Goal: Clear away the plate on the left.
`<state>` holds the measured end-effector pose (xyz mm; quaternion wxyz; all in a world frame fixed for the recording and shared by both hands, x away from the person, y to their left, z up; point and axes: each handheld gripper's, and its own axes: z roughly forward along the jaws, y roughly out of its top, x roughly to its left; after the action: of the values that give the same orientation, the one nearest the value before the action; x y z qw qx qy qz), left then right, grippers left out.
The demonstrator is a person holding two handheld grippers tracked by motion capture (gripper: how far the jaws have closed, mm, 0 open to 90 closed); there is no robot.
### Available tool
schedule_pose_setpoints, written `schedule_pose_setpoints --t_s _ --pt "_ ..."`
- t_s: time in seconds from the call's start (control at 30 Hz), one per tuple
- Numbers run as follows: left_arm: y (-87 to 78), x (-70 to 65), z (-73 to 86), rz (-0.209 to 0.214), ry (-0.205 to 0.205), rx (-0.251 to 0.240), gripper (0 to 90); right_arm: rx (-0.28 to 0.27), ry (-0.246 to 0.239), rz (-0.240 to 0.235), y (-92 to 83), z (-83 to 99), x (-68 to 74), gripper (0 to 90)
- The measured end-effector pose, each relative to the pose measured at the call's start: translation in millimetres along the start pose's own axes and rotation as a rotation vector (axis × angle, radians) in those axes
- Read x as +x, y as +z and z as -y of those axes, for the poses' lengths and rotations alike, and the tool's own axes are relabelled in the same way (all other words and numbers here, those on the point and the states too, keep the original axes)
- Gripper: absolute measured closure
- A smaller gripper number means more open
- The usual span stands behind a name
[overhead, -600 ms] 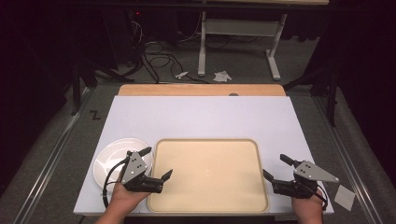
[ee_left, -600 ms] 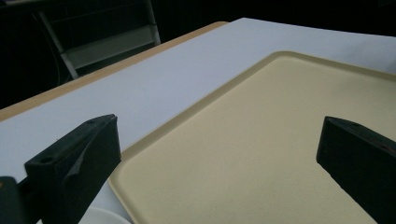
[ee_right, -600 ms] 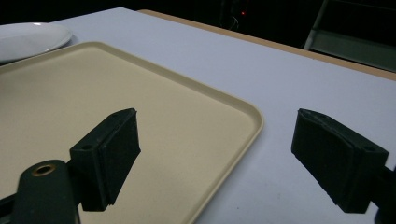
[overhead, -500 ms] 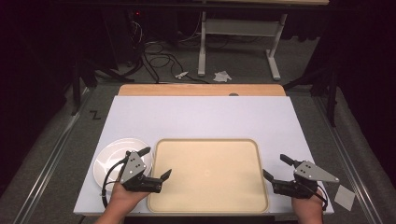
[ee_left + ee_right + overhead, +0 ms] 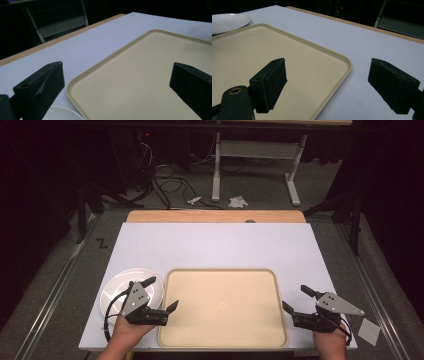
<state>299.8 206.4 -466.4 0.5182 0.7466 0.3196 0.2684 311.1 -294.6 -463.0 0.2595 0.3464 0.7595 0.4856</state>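
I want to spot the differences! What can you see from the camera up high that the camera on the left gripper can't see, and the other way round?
The high view alone takes in both hands, the right gripper, the floor behind the table with cables and crumpled paper, and the whole white plate. The left gripper view alone gives a close look at the left gripper from behind, its black jaws standing wide apart with nothing between them. Both share the tan tray, the white table and a bit of the plate.
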Motion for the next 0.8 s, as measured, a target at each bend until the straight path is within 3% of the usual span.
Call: schedule_pose_setpoints --t_s 0.57,0.8 --pt "-4.0 6.3 1.6 -0.010 -0.027 -0.006 0.4 -0.002 -0.002 0.000 -0.5 -0.5 0.5 16.1" --pt "-12.8 4.7 3.6 -0.023 -0.044 -0.010 0.4 -0.007 0.005 -0.004 -1.2 -1.4 2.6 16.1"
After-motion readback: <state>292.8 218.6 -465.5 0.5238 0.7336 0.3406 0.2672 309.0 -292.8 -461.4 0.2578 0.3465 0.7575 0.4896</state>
